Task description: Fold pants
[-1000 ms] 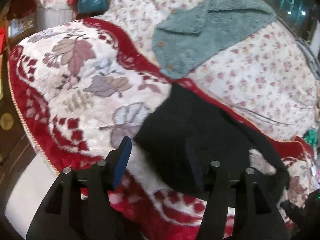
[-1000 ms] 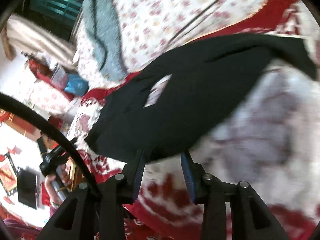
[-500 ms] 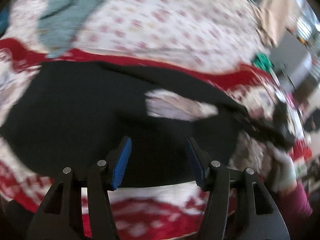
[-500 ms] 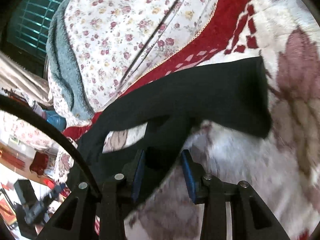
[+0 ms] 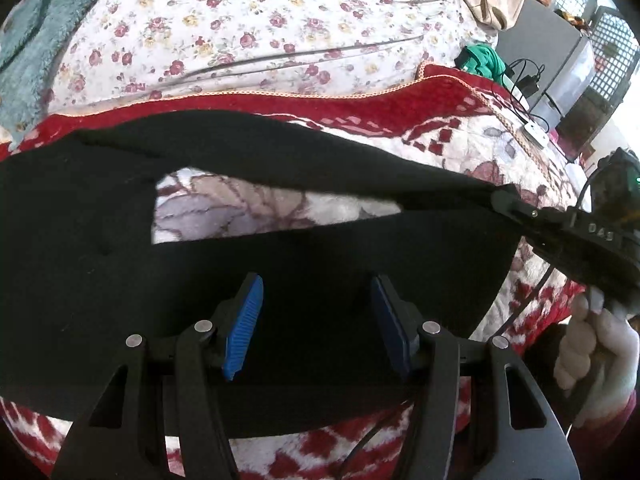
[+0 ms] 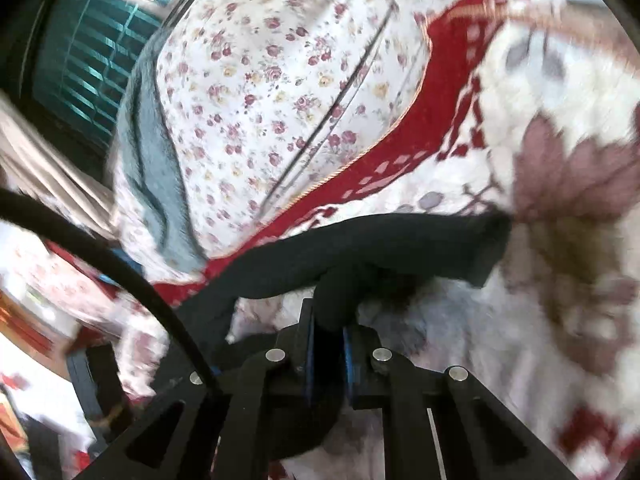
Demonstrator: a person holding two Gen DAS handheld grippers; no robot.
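Pants (image 5: pixel 100 248) lie across the blanket (image 5: pixel 460 148), right tongs (image 6: pixel 328 344) pinching one leg.

The left gripper (image 5: pixel 316 320) has black plastic finger arms with silver round screws and ribbed blue pads (image 5: pixel 245 326). The right gripper (image 6: pixel 326 364) matches it, a black cable (image 6: pixel 120 276) arching at nine o'clock. A white-gloved hand (image 5: pixel 596 356) shows a maroon sleeve (image 5: pixel 618 428).

The pants (image 5: pixel 280 248) are plain black. Both tongs are black; the left tongs (image 5: pixel 316 320) carry bright blue ribbed pads (image 5: pixel 245 320). Under them lies a red-and-white fleece blanket (image 5: pixel 452 120) with mauve leaf motifs. Beyond it, a white sheet (image 5: pixel 248 28) sprinkled with small pink roses, and a teal fuzzy garment (image 5: pixel 28 48).
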